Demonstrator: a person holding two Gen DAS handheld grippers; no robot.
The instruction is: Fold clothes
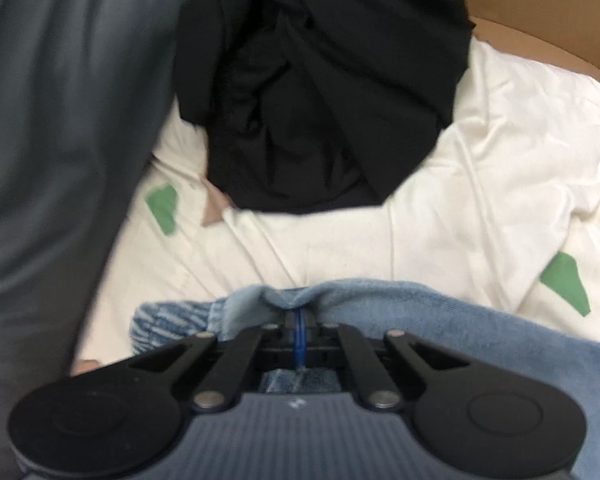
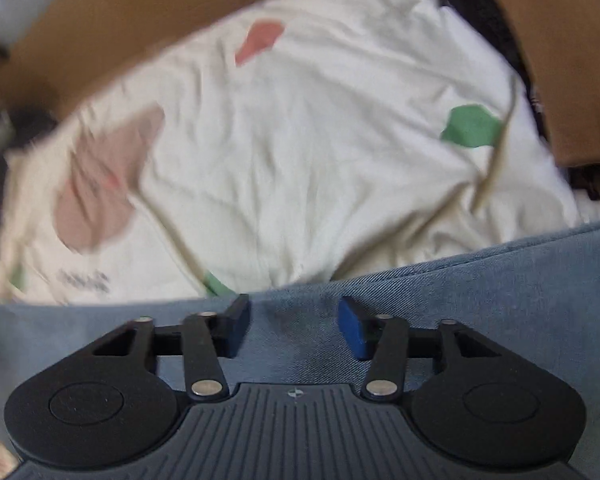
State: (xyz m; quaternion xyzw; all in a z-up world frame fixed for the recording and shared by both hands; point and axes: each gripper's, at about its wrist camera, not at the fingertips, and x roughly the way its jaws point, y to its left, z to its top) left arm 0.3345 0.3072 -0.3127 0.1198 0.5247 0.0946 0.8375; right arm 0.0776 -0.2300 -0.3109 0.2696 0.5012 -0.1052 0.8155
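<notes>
A crumpled black garment [image 1: 320, 92] is seen only in the left view. Faded denim [image 1: 440, 320] is pinched by the left gripper [image 1: 299, 320]; the right gripper [image 2: 294, 322] is held half-open above it.

A light blue denim garment [image 1: 440, 320] is lying spread over a cream bedsheet with green and pink patches [image 1: 340, 248], its edge bunching into a raised fold. A crumpled black fabric garment [image 1: 320, 100] is sitting heaped on the sheet well beyond it.
</notes>
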